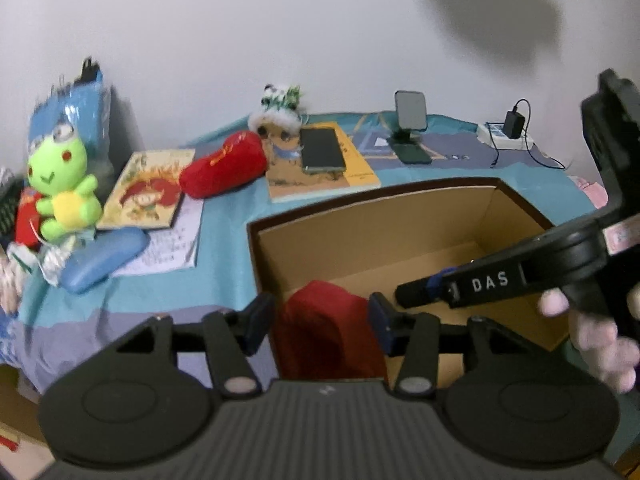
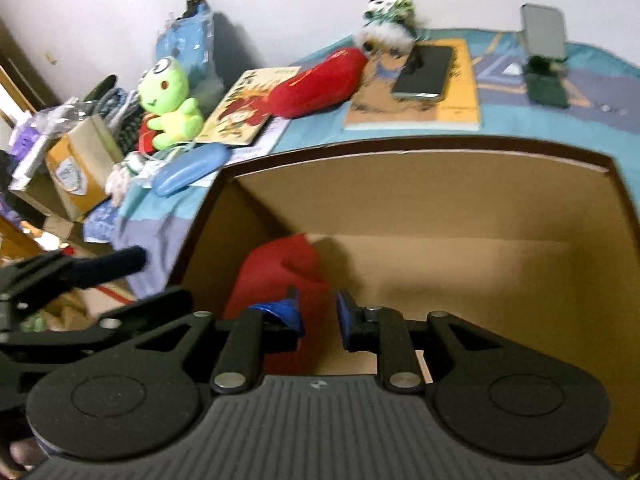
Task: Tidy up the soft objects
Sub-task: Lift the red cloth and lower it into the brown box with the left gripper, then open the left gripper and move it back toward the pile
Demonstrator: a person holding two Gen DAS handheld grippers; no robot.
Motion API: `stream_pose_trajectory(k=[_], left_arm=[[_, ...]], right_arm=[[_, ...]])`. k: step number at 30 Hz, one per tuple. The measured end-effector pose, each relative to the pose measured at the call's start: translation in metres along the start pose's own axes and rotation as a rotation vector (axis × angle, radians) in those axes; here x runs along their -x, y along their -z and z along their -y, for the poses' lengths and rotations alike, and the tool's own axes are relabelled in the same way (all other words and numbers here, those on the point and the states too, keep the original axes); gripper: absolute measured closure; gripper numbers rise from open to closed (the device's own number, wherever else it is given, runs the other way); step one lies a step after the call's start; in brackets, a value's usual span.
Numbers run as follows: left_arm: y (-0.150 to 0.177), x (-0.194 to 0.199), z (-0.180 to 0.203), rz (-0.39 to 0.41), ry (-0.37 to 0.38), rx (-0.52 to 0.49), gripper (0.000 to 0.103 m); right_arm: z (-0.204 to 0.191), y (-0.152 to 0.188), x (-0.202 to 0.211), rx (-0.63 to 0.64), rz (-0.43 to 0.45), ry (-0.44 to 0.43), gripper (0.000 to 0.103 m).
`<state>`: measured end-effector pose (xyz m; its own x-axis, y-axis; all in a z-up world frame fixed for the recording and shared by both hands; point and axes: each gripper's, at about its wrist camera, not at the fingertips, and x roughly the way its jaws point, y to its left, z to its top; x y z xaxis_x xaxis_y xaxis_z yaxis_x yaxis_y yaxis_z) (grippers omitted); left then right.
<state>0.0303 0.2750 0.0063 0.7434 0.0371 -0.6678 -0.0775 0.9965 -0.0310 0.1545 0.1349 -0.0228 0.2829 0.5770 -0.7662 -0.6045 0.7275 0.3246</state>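
Left wrist view: a soft red plush cushion, plain and matte, stands in the near left corner of the open brown cardboard box, leaning on the near wall, its rounded top upward; how its long axis runs I cannot tell, since its lower part is hidden. The left tool hangs over it with blue-padded jaws apart, either side of the cushion and not pressing it. The right tool reaches into the box from the right, tips together. Farther back on the blue-covered tabletop, a second long red plush pillow lies with its long axis running left to right, slightly uphill to the right. A green frog plush toy sits upright at left.

Right wrist view: the cushion fills the box's left corner. The right tool's jaws show a narrow gap, empty, in front of it. The left tool pokes in outside the box.
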Motion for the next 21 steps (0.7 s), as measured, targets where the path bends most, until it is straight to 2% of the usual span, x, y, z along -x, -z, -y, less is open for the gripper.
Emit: stream_pose_trajectory(k=[7, 16, 21], left_arm=[[-0.010, 0.012, 0.023, 0.020, 0.029, -0.011, 0.053], [-0.003, 0.035, 0.095, 0.044, 0.200, -0.098, 0.052], [0.011, 0.031, 0.143, -0.009, 0.307, -0.150, 0.052]], right_arm=[[0.024, 0.014, 0.025, -0.028, 0.049, 0.096, 0.100], [0.053, 0.064, 0.104, -0.136, 0.208, 0.069, 0.098], [0.090, 0.110, 0.151, -0.183, 0.249, 0.104, 0.097]])
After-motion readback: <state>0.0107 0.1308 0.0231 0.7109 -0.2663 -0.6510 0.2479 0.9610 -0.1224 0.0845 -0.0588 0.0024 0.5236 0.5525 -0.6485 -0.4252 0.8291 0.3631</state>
